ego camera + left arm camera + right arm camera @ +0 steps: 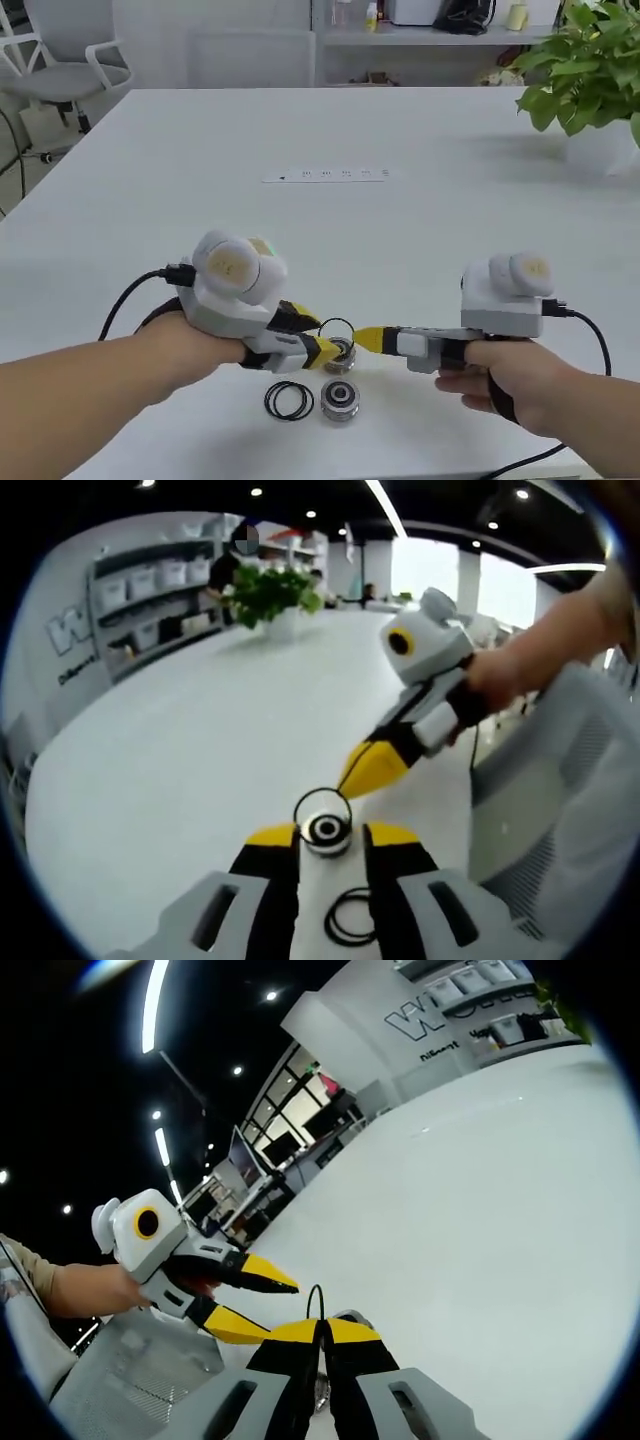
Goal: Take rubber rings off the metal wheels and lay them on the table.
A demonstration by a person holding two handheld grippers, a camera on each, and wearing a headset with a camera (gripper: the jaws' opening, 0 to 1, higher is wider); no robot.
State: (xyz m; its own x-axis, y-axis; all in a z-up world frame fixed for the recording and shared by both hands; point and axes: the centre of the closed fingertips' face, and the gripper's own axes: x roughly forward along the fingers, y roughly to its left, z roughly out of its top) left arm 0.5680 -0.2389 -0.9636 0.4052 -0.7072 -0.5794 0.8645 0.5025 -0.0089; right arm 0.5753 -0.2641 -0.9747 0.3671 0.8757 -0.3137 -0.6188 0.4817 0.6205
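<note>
My left gripper is shut on a small metal wheel just above the white table. A thin black rubber ring stands half off that wheel. My right gripper comes in from the right and is shut on the ring's edge; in the left gripper view its yellow tip touches the ring. A second metal wheel lies near the front edge, with loose rubber rings to its left.
A potted plant stands at the table's far right. A flat power strip lies mid-table. An office chair and shelving stand beyond the far edge. Cables trail from both grippers across the near table.
</note>
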